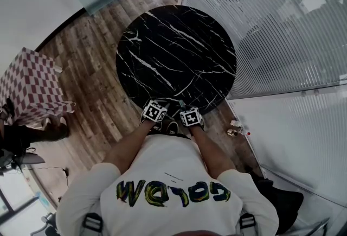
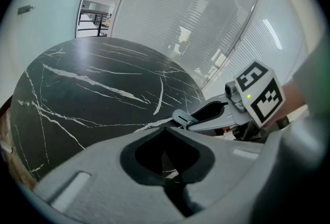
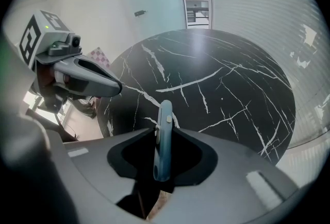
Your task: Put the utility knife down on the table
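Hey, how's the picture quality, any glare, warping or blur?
Head view: evenly lit, fairly sharp, the black marble table barely glaring. Left gripper view: heavy fisheye bending, dark corners, pale sheen on the table's far side. Right gripper view: same bending; the utility knife close up looks slightly soft.

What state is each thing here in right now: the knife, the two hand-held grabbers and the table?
utility knife: on edge between the right gripper's jaws, no blade seen out; whether it touches the table cannot be told.
right gripper: jaws apart, pads seemingly clear of the knife.
left gripper: jaws together, nothing between them.
table: upright, with both grippers at its near edge.
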The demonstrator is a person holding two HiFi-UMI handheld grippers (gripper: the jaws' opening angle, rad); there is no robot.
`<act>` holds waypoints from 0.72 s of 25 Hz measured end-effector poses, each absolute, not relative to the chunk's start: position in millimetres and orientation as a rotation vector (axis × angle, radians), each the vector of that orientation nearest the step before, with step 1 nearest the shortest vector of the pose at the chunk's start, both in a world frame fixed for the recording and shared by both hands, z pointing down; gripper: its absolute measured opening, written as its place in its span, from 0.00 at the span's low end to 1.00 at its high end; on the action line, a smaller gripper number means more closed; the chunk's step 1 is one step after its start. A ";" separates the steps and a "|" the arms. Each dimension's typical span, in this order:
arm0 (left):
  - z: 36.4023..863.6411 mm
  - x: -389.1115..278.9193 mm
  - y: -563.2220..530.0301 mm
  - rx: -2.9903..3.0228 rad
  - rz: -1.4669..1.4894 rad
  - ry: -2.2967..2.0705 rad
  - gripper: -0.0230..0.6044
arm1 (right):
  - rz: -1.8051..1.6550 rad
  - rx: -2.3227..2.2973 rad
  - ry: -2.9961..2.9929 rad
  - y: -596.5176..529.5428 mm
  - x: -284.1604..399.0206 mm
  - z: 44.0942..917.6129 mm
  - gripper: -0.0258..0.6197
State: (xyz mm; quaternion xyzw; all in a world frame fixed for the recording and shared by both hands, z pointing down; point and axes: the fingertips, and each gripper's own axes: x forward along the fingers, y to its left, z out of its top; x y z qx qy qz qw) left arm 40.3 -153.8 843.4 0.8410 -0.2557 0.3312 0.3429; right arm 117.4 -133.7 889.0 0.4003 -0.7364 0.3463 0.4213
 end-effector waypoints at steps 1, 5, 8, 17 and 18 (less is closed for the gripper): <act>843.5 39.7 -154.0 2.186 0.861 -0.666 0.04 | 0.865 1.000 -1.844 -133.3 117.0 887.2 0.21; 843.1 38.7 -155.2 2.184 0.859 -0.670 0.04 | 0.856 0.996 -1.847 -132.3 115.8 888.8 0.22; 842.8 38.9 -155.1 2.185 0.859 -0.669 0.04 | 0.841 0.998 -1.841 -131.8 116.8 890.6 0.23; 839.8 39.9 -155.8 2.184 0.839 -0.673 0.04 | 0.837 0.992 -1.861 -132.7 114.8 892.1 0.26; 839.6 39.6 -155.7 2.184 0.840 -0.674 0.04 | 0.831 0.997 -1.853 -132.8 116.5 891.3 0.27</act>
